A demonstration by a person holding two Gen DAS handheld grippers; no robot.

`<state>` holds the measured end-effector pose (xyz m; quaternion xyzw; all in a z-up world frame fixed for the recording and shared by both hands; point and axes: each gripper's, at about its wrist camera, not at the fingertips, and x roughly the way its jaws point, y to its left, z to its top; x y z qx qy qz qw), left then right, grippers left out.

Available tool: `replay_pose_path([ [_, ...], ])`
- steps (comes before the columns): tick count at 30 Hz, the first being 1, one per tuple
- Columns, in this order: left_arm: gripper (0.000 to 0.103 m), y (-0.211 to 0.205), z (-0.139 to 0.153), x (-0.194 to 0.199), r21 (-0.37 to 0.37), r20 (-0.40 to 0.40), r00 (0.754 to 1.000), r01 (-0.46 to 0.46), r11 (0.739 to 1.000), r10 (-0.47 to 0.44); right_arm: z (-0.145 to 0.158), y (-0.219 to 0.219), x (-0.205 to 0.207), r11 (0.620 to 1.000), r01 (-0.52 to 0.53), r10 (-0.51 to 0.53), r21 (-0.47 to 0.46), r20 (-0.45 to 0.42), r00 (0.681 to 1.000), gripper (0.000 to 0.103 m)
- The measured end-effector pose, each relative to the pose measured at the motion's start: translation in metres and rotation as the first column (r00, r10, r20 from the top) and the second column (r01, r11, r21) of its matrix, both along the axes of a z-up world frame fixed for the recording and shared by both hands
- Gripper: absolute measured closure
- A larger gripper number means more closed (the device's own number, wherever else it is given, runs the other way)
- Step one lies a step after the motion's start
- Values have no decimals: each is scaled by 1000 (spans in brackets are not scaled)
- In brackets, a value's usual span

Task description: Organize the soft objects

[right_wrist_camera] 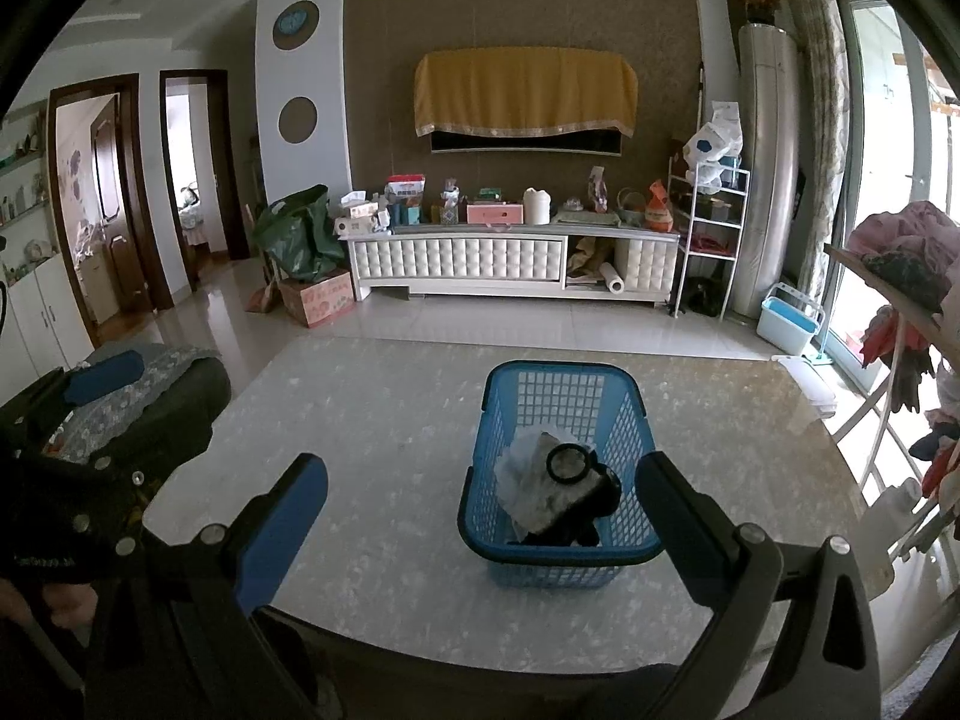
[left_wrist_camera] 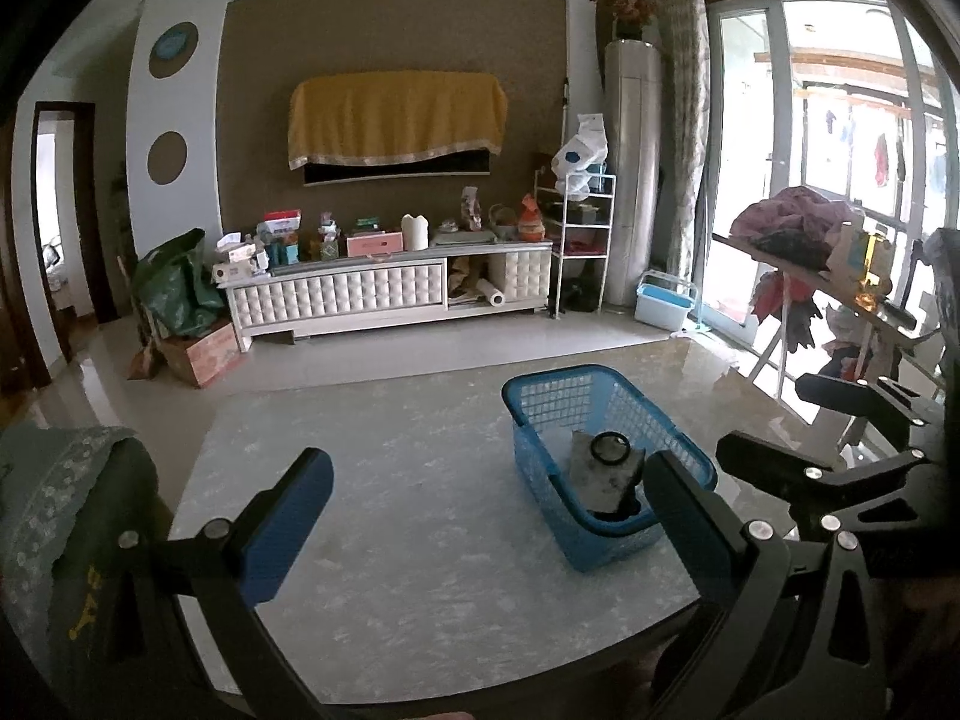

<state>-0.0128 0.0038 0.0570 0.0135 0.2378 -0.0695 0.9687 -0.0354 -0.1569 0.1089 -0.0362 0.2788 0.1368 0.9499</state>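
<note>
A blue plastic basket (left_wrist_camera: 558,375) (right_wrist_camera: 558,367) stands on the marble table (left_wrist_camera: 390,480) (right_wrist_camera: 372,420). In it lie a grey-white cloth (left_wrist_camera: 594,468) (right_wrist_camera: 534,480), a black ring (left_wrist_camera: 593,450) (right_wrist_camera: 548,463) on top of it, and a dark fabric piece (left_wrist_camera: 624,507) (right_wrist_camera: 606,492). My left gripper (left_wrist_camera: 486,516) is open and empty, left of the basket over bare tabletop. My right gripper (right_wrist_camera: 480,510) is open and empty, with the basket's near end between its fingers from this angle. Each gripper shows at the edge of the other's view.
A dark chair with a lace cover (left_wrist_camera: 54,480) (right_wrist_camera: 150,378) sits at the table's left edge. A drying rack with clothes (left_wrist_camera: 792,228) (right_wrist_camera: 900,252) stands to the right. A white TV cabinet (left_wrist_camera: 360,294) (right_wrist_camera: 480,258) lines the far wall.
</note>
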Motion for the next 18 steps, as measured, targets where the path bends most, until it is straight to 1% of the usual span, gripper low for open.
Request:
replay_pose_path([
  [11, 0, -4, 2, -2, 12, 14, 1000, -9, 1000, 8, 1, -2, -1, 1000, -2, 2, 1, 1, 1000, 0],
  [18, 0, -7, 5, -3, 20, 27, 999, -31, 999, 30, 1, -2, -1, 1000, -2, 2, 3, 0, 1000, 0],
])
